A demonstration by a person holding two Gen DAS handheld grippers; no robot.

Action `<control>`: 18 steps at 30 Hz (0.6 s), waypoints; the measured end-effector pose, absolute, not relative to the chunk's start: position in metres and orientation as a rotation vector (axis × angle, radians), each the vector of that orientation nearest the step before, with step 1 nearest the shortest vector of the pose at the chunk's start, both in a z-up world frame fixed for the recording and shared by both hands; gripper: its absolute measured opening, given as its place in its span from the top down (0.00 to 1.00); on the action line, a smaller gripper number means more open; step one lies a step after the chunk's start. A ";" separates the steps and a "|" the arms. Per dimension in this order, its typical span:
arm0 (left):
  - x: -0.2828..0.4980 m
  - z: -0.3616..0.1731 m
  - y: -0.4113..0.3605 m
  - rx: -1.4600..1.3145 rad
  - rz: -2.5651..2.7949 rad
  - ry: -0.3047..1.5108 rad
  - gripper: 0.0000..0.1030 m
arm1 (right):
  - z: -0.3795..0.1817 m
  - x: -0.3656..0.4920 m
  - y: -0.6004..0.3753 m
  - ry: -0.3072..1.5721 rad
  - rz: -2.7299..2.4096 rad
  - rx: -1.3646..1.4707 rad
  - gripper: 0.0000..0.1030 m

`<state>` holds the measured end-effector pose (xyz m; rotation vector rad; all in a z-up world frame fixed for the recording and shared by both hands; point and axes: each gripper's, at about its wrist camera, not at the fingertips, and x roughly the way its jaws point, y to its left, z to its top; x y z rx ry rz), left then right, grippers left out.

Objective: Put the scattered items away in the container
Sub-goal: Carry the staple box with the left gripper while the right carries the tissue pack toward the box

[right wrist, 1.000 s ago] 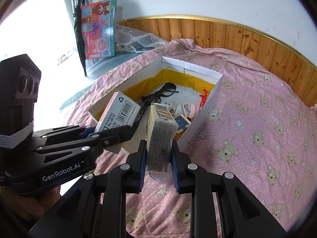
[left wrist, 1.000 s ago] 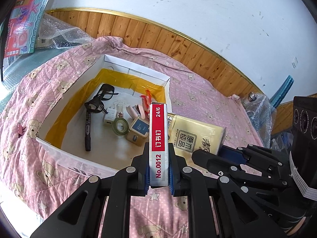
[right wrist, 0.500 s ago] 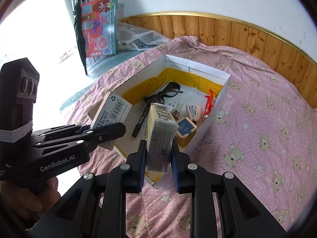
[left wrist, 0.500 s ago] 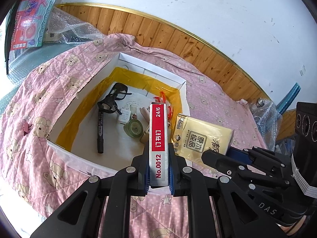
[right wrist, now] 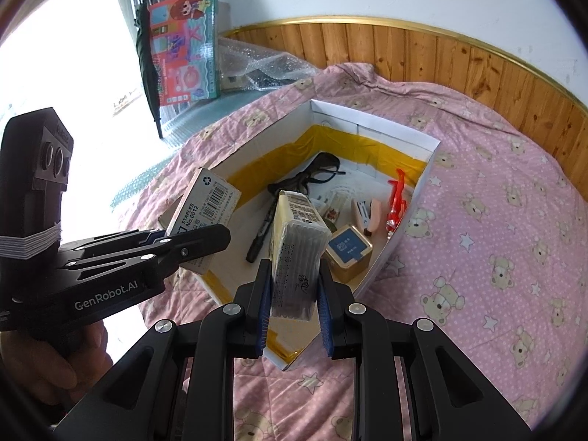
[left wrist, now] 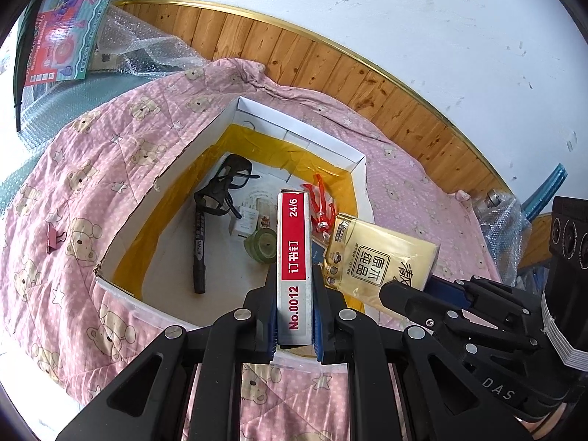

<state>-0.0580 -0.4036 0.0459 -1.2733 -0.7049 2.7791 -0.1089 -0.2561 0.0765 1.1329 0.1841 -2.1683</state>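
Gripping the staple box (left wrist: 295,264) and tissue pack (right wrist: 296,253), both hand-held grippers have seemingly advanced over the cardboard box (left wrist: 294,136).

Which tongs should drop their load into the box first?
Probably the left tongs: their staple box hangs over bare floor of the white box, while the right tongs' tissue pack hangs above the crowded corner.

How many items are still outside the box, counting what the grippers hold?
3: staple box in the left gripper, tissue pack in the right gripper, pink binder clip on the quilt left of the box. Others may be hidden.
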 end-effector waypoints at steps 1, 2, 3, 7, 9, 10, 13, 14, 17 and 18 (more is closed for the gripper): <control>-0.059 0.045 -0.404 -1.278 2.778 -0.708 0.85 | 0.076 -0.111 -0.257 0.183 -2.167 1.135 0.77; -0.061 0.044 -0.404 -1.283 2.774 -0.711 0.85 | 0.075 -0.113 -0.258 0.181 -2.166 1.137 0.77; -0.063 0.044 -0.404 -1.288 2.771 -0.711 0.85 | 0.075 -0.116 -0.259 0.180 -2.165 1.139 0.77; -0.070 0.041 -0.402 -1.305 2.754 -0.709 0.85 | 0.072 -0.127 -0.264 0.172 -2.162 1.148 0.77; -0.073 0.039 -0.403 -1.319 2.749 -0.710 0.85 | 0.072 -0.132 -0.266 0.168 -2.162 1.149 0.77; -0.074 0.038 -0.404 -1.325 2.746 -0.710 0.85 | 0.071 -0.134 -0.267 0.166 -2.162 1.148 0.77; -0.079 0.035 -0.407 -1.339 2.747 -0.712 0.85 | 0.070 -0.141 -0.270 0.160 -2.160 1.150 0.77; -0.080 0.035 -0.408 -1.342 2.746 -0.713 0.85 | 0.070 -0.143 -0.272 0.158 -2.157 1.152 0.77; -0.084 0.031 -0.410 -1.358 2.743 -0.713 0.85 | 0.067 -0.149 -0.276 0.154 -2.151 1.157 0.77; -0.085 0.030 -0.411 -1.365 2.739 -0.718 0.85 | 0.067 -0.151 -0.277 0.154 -2.149 1.159 0.77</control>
